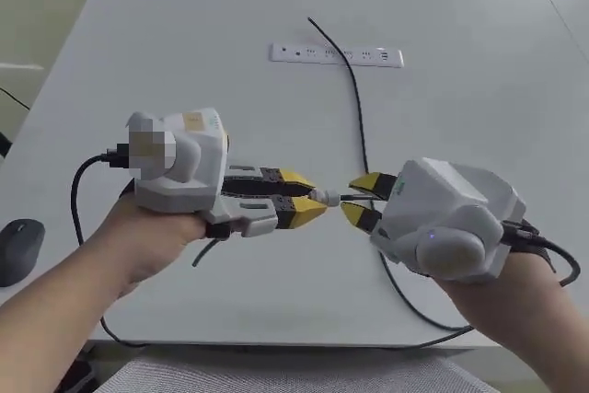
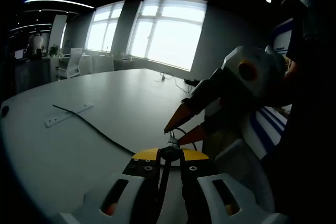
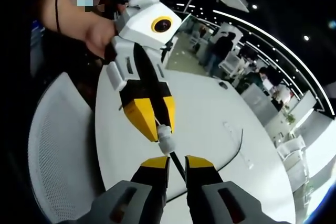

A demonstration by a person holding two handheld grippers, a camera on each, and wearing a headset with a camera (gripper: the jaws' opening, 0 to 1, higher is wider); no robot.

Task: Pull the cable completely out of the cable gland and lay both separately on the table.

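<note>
My left gripper [image 1: 311, 198] is shut on a small white cable gland [image 1: 326, 198], held above the table's near edge. A thin black cable [image 1: 357, 108] leaves the gland toward my right gripper [image 1: 354, 198]. That gripper faces the left one with its jaws spread, the cable running between them. In the right gripper view the cable [image 3: 176, 158] runs down from the gland [image 3: 164, 139] between my own yellow fingertips [image 3: 157, 163]. In the left gripper view the gland [image 2: 169, 151] sits at my closed tips, and the right gripper [image 2: 176, 132] is just beyond it.
A white power strip [image 1: 336, 54] lies on the white table [image 1: 212, 71] past the grippers, with the black cable crossing it. A dark mouse [image 1: 18, 250] is at the left edge. A mesh chair back [image 1: 276, 375] is below the near edge. More black cable loops near the right hand [image 1: 405, 301].
</note>
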